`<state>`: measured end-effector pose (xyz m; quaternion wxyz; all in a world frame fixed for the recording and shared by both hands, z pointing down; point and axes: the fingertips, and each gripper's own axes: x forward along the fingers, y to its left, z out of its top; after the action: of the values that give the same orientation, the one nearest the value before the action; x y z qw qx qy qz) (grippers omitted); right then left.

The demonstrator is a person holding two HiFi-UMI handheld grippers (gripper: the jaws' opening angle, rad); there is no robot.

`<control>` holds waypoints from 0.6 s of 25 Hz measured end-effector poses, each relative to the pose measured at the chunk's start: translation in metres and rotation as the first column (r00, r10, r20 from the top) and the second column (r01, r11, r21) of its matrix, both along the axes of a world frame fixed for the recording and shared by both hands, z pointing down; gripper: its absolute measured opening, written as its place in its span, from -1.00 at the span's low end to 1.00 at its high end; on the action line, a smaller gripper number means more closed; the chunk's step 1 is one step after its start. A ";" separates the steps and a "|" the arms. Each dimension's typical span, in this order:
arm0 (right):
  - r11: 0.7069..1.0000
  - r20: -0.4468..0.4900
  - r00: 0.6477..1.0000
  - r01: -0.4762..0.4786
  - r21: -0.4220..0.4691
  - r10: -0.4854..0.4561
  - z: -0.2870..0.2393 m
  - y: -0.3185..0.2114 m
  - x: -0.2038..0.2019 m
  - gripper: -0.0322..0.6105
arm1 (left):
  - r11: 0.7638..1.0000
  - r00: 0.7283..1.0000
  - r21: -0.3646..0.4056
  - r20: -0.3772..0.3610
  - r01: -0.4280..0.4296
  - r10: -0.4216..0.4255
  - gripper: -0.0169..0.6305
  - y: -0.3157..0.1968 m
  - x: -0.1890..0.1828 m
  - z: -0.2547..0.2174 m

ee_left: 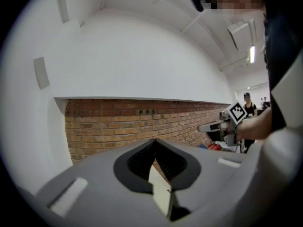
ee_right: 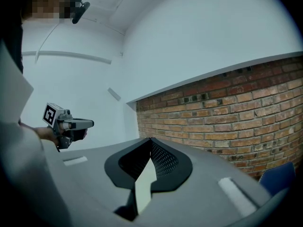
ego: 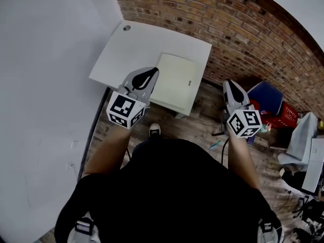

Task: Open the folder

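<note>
A cream folder [ego: 174, 80] lies closed and flat on the white table [ego: 131, 44], at its right near side. My left gripper [ego: 152, 71] hovers over the table's near edge, just left of the folder, jaws shut with nothing between them. In the left gripper view its tips [ee_left: 154, 140] meet against the brick wall, and the folder is hidden. My right gripper [ego: 229, 81] hangs over the wooden floor to the right of the table, apart from the folder. Its tips [ee_right: 150, 139] also meet, empty. Each gripper view shows the other gripper level at the side.
A white wall [ego: 45, 85] runs along the left and a brick wall [ego: 243, 29] behind the table. A blue chair [ego: 266, 95] and a red crate [ego: 286, 114] stand at the right. A small round fitting [ego: 126, 28] sits at the table's far corner.
</note>
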<state>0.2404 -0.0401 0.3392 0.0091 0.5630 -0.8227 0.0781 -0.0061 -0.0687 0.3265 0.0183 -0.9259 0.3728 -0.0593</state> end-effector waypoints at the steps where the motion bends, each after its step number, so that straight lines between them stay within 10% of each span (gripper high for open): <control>1: 1.000 0.000 1.000 -0.006 -0.001 0.006 -0.001 -0.006 -0.003 -0.90 | 1.000 1.000 -0.002 -0.001 -0.005 0.005 -0.94 -0.007 -0.003 0.000; 15: 0.996 -0.027 0.996 -0.080 -0.025 0.079 -0.003 -0.071 -0.044 -0.90 | 0.997 0.997 -0.028 -0.023 -0.078 0.077 -0.94 -0.090 -0.044 0.006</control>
<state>0.1960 -0.1115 0.3363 0.0241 0.5962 -0.7983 0.0820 -0.0503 -0.1590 0.3327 0.0031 -0.9403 0.3360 -0.0538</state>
